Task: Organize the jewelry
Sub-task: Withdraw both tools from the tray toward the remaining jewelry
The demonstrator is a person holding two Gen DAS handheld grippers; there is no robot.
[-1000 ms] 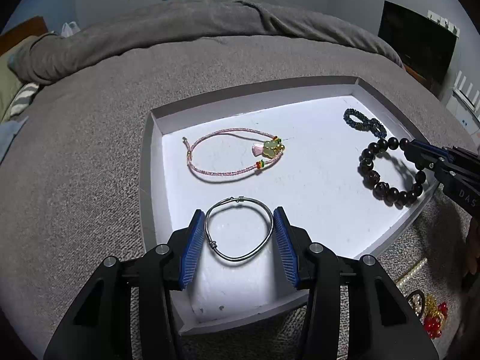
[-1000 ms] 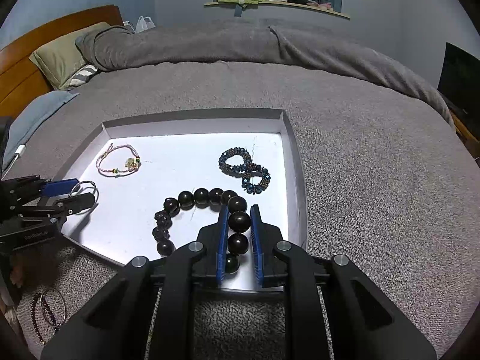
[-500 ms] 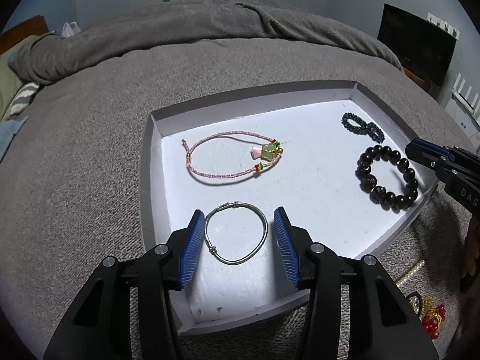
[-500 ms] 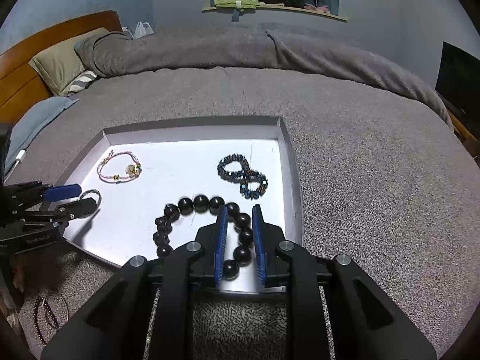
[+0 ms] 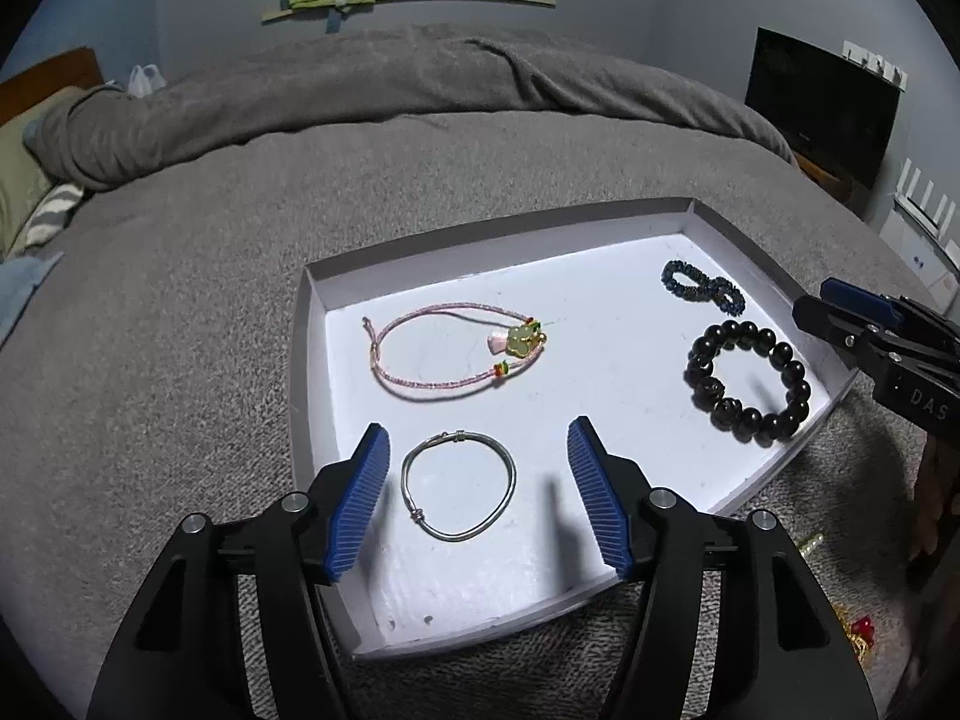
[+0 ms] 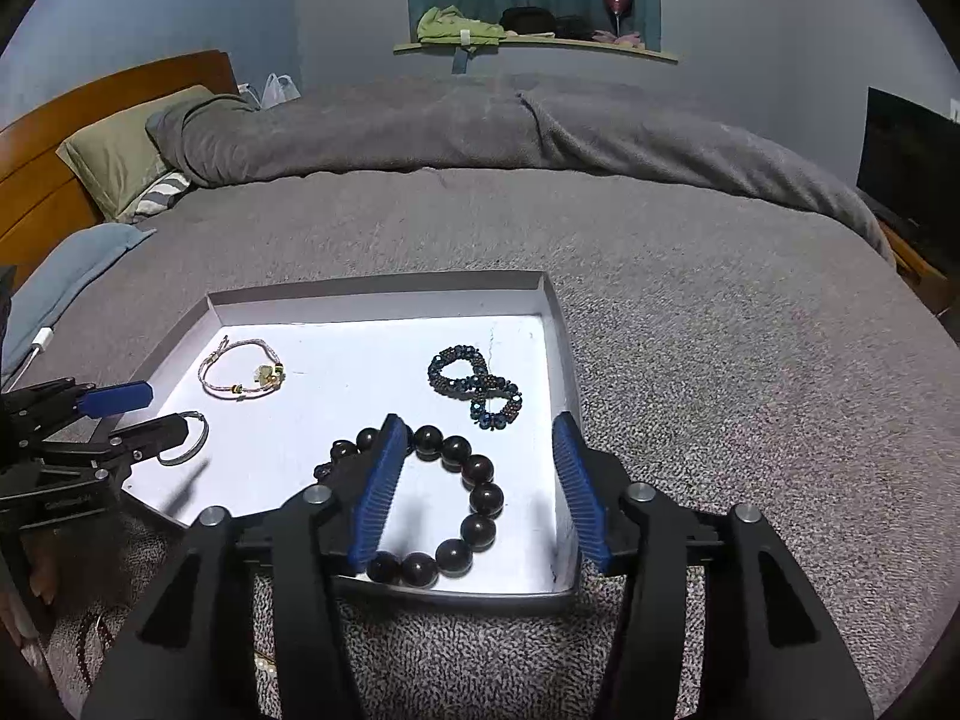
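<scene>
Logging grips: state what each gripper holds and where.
Nothing held. Left gripper, just opened, stands clear of the silver bangle; right gripper, just opened, has released the dark bead bracelet.

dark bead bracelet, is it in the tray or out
In the tray: the dark bead bracelet lies flat on the white tray floor, near the front right corner.

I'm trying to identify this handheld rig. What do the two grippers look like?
Both look identical. The left gripper and right gripper each have matte black, angular plastic arms with silver screw heads at the joints, ending in two straight fingers faced with ribbed blue pads. White lettering reading "DAS" shows on the right gripper's side in the left wrist view. No cables visible.
</scene>
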